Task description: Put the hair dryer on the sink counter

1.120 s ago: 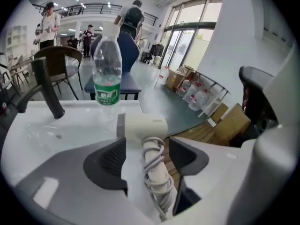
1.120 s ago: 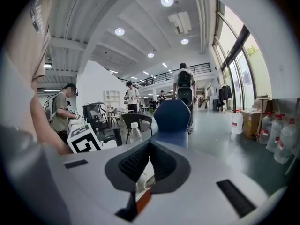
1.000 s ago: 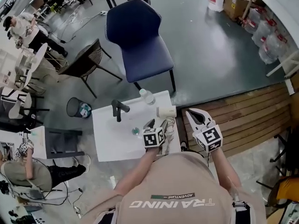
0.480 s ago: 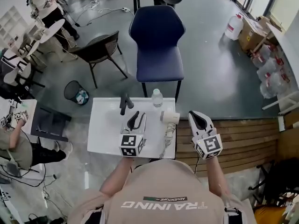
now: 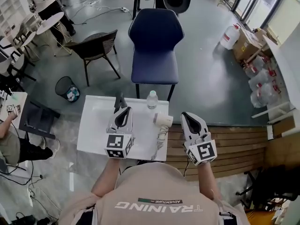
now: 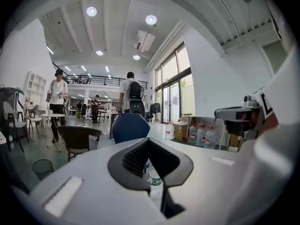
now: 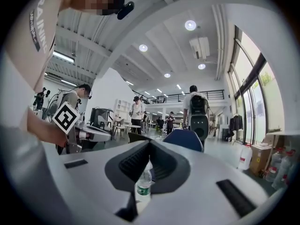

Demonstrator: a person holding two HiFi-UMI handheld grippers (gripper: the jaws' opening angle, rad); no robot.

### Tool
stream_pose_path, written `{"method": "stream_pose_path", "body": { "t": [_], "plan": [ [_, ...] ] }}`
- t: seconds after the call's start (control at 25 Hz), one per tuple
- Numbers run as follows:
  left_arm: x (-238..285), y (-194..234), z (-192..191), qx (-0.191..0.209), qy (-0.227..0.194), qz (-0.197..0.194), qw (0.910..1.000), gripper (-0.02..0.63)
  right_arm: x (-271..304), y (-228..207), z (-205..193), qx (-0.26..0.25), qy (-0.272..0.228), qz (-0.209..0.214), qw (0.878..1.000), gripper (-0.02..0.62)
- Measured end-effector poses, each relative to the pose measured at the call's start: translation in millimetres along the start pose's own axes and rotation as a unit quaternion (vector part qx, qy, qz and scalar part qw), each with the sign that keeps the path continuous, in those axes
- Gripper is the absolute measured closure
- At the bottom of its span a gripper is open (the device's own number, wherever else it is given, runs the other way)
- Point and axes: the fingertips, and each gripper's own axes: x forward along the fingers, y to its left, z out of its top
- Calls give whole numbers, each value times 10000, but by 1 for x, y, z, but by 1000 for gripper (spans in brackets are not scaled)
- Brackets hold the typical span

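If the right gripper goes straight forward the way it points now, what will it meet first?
The right gripper would probably meet the water bottle, straight ahead in its own view; if it passes above, the blue chair behind. Depth is unclear.

Both arms reach forward. The left gripper [image 5: 123, 112] hovers over the white counter [image 5: 93, 125], jaws pressed together on nothing. The right gripper [image 5: 188, 118], jaws likewise together, hangs just beyond the counter's right edge.

Bottle [image 5: 152, 99] behind hair dryer [image 5: 163, 121] on counter [image 5: 93, 128]

Bright, even light from ceiling lamps [image 6: 151, 19] and windows [image 6: 171, 93]; fisheye edges vignetted.
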Motion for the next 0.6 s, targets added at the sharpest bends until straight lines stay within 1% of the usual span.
{"method": "stream_pose_path", "body": {
  "t": [0.16,0.36,0.52,0.6],
  "plan": [
    [-1,-5,17,137,-26,-147,9998,598,-2,1,29,16,-160,-62,9999,589],
    [1,-5,23,529,74,-184,9984,598,3,-7,36,36,-307,-291,9991,591],
    [7,-9,30,548,65,-309,9980,598,4,-2,44,-74,-372,-204,9991,591],
    [10,-7,34,464,46,-343,9983,598,4,-2,47,-94,-389,-177,9990,591]
  ]
}}
